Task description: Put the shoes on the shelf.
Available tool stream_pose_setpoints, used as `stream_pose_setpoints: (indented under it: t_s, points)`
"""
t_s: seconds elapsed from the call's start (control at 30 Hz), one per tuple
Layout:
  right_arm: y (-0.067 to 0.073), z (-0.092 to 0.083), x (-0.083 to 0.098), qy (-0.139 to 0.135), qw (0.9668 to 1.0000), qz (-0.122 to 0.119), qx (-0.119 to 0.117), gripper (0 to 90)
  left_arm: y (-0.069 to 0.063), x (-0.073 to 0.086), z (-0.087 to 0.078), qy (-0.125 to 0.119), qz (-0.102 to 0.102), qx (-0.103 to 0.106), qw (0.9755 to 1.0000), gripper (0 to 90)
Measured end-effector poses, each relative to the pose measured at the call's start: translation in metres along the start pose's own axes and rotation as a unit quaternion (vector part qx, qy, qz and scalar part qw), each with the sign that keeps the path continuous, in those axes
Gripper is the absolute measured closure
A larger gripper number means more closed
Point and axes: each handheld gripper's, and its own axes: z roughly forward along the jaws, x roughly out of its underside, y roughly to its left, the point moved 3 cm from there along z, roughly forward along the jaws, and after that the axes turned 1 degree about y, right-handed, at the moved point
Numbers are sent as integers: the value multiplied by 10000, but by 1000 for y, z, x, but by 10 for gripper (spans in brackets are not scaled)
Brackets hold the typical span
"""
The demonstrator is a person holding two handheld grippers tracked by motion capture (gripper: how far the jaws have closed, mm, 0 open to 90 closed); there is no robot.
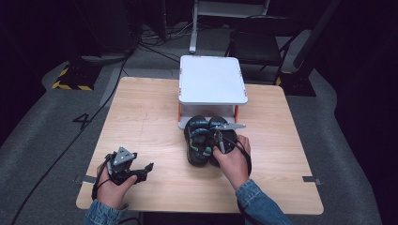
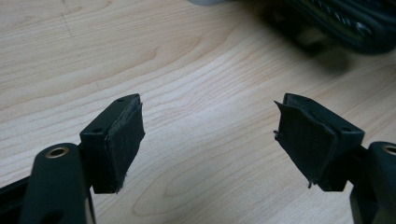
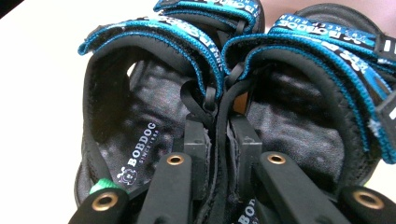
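A pair of black sandals with blue straps lies on the wooden table (image 1: 141, 117), toes pointing under a white raised shelf (image 1: 212, 79). The left sandal (image 1: 196, 139) and the right sandal (image 1: 231, 135) touch side by side. My right gripper (image 1: 217, 141) is shut on their inner side walls, pinching both together; in the right gripper view the gripper (image 3: 219, 140) clamps the two black edges between the left sandal (image 3: 135, 116) and the right sandal (image 3: 303, 112). My left gripper (image 1: 147, 169) hovers open near the table's front left, holding nothing. In its own view the left gripper (image 2: 210, 135) has bare wood between its pads (image 2: 122, 140).
The white shelf stands on orange legs (image 1: 179, 111) at the table's back centre. A blurred sandal (image 2: 355, 23) shows at the top right of the left gripper view. Beyond the table are a dark chair (image 1: 256, 44), stands and floor cables (image 1: 94, 117).
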Motion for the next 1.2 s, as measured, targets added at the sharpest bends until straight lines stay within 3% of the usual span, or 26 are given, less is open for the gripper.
stream_pose_setpoints:
  t_s: [0.27,0.5,0.8,0.9,1.0,1.07,1.13,1.17,1.2]
  points:
    - [-23,27,-33,-172,9996,-15,233,804,2,1,0,-18,-32,-6,10000,231]
    - [-40,57,-50,-366,9982,-31,473,803,6,1,0,-42,-88,-7,10000,230]
    - [-44,81,-57,-524,9960,-237,690,799,10,2,0,-81,-127,-8,9999,230]
    - [-46,83,-59,-537,9962,-258,638,788,10,2,1,-78,-138,-4,9999,230]
    - [-47,85,-59,-668,9945,-431,678,737,10,2,0,-78,-135,-4,9999,231]
    - [-50,86,-59,-916,9907,-578,822,701,10,2,1,-70,-116,-15,9999,231]
    - [-50,85,-59,-955,9900,-605,850,679,9,2,1,-57,-131,5,9999,230]
    - [-50,84,-59,-981,9892,-651,869,643,9,2,2,-57,-141,11,9999,231]
    - [-51,83,-60,-1158,9862,-726,938,548,9,2,2,-41,-123,10,9999,231]
